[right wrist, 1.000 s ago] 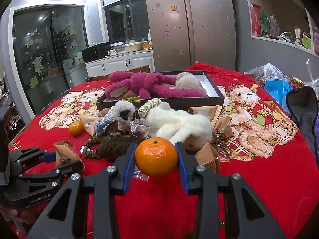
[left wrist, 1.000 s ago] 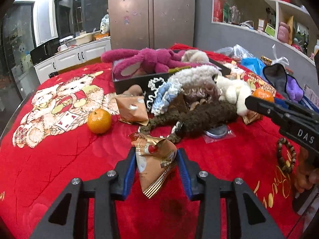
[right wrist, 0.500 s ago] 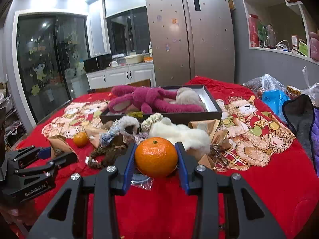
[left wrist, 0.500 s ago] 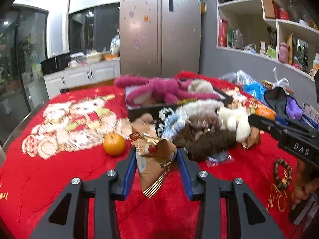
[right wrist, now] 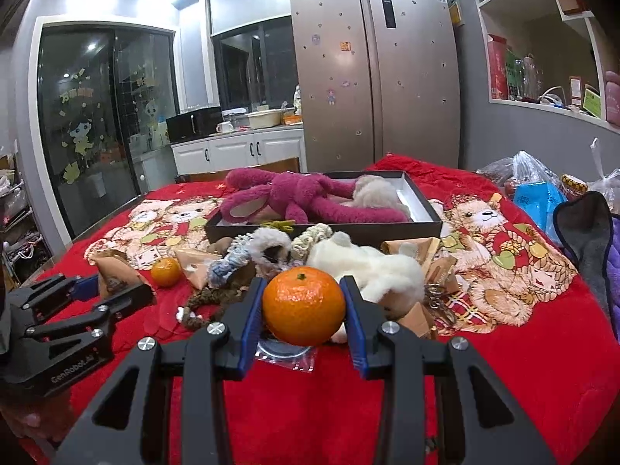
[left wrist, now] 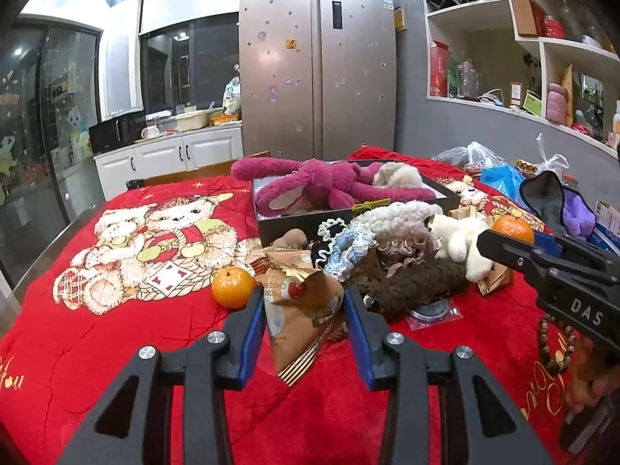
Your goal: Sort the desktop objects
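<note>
My left gripper (left wrist: 304,302) is shut on a brown and gold snack packet (left wrist: 300,310), held above the red cloth. My right gripper (right wrist: 304,302) is shut on an orange mandarin (right wrist: 304,306), also held above the cloth. The right gripper shows at the right of the left wrist view (left wrist: 542,259), with its mandarin (left wrist: 513,228). The left gripper shows at the left of the right wrist view (right wrist: 112,290). A second mandarin (left wrist: 232,286) lies on the cloth. A black box (left wrist: 267,228) holds a magenta plush (left wrist: 329,186).
A pile of plush toys and scrunchies (left wrist: 407,240) lies in front of the box, with more snack packets (right wrist: 193,263). A bead bracelet (left wrist: 554,345) and a flat disc in a clear bag (left wrist: 432,312) lie on the cloth. Bags and dark cloth (right wrist: 581,224) sit at the right.
Both grippers have risen and tilted up, so the table looks lower and farther. Each still holds its object. The loose objects have not moved.
</note>
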The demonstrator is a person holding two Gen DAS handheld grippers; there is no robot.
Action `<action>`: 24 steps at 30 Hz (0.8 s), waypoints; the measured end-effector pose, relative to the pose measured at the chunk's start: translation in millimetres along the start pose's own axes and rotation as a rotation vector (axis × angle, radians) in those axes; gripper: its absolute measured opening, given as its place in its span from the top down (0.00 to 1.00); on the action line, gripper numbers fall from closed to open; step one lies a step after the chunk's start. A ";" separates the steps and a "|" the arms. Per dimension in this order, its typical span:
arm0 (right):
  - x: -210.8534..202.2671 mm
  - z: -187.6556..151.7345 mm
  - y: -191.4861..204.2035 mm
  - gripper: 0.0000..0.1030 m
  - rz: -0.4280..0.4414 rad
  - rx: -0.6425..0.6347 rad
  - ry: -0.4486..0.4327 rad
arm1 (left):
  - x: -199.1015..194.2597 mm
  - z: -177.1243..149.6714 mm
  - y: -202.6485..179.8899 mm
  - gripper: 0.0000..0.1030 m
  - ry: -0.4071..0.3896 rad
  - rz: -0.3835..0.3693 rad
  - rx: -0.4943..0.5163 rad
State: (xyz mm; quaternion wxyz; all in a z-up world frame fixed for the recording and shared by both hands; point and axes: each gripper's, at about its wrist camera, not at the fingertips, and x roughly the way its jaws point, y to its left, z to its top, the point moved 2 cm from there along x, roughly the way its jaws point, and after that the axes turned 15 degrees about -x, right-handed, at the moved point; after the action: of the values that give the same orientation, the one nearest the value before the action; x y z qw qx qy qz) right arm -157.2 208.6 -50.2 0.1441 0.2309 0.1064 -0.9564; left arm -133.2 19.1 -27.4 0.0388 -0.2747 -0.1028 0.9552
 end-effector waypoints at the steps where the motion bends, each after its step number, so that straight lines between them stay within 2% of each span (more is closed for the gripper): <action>1: -0.3 0.1 2.0 0.62 -0.003 -0.004 -0.004 | 0.5 0.3 0.7 0.61 0.003 -0.001 -0.004; 7: -1.9 1.2 11.8 0.62 0.005 -0.017 -0.033 | 2.2 1.8 4.6 0.61 0.015 -0.014 -0.028; 15: -7.0 6.6 15.2 0.62 0.020 -0.008 -0.061 | -9.1 12.2 -0.3 0.61 -0.039 -0.024 -0.013; 24: -2.3 22.3 16.7 0.62 0.055 -0.002 -0.054 | -15.2 48.9 -18.1 0.61 -0.052 -0.050 -0.010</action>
State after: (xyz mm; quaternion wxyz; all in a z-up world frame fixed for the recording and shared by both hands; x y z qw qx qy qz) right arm -159.0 187.5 -31.9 0.1735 0.2077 0.0971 -0.9578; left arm -146.1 26.2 24.9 0.0586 -0.2473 -0.1156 0.9602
